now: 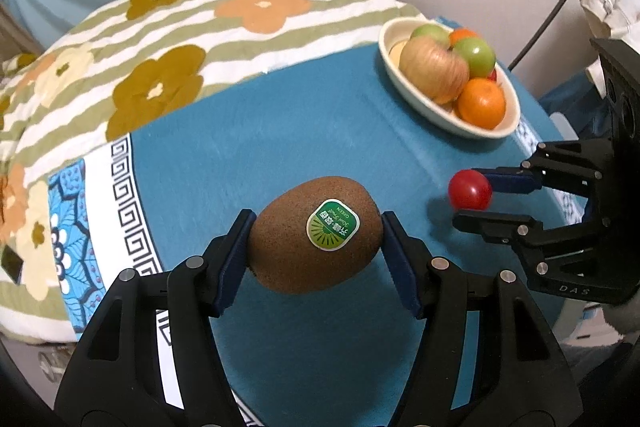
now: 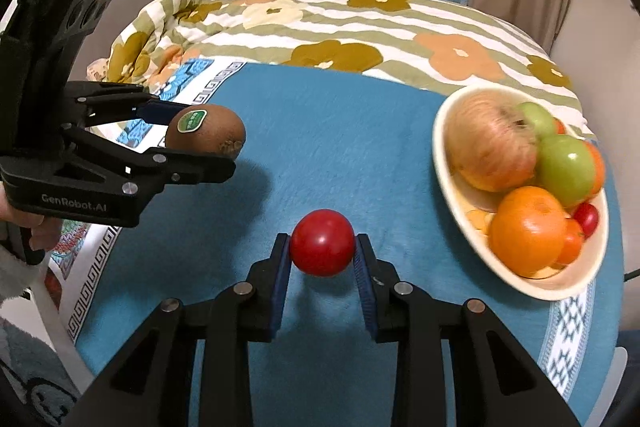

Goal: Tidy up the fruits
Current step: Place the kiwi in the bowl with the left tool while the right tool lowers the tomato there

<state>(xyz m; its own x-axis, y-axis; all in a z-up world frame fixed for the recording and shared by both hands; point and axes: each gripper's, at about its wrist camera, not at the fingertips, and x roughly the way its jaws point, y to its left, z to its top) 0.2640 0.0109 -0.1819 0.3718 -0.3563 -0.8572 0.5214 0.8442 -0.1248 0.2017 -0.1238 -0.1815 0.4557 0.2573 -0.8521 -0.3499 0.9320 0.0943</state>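
Observation:
My left gripper (image 1: 316, 233) is shut on a brown kiwi (image 1: 316, 235) with a green sticker, held a little above the blue cloth; in the right wrist view the same kiwi (image 2: 206, 131) shows in that gripper (image 2: 200, 137) at the left. My right gripper (image 2: 322, 251) is shut on a small red tomato (image 2: 322, 243), also lifted off the cloth; in the left wrist view this tomato (image 1: 470, 189) sits between the right gripper's (image 1: 472, 193) fingers at the right. A cream oval bowl (image 2: 444, 163) at the right holds an apple, green fruits, oranges and a small tomato.
The blue cloth (image 1: 300, 131) covers the table, with a patterned border at its edges. A flowered striped blanket (image 1: 180, 39) lies behind it. The bowl (image 1: 390, 61) stands at the cloth's far right. A person's hand and sleeve (image 2: 24, 239) hold the left gripper.

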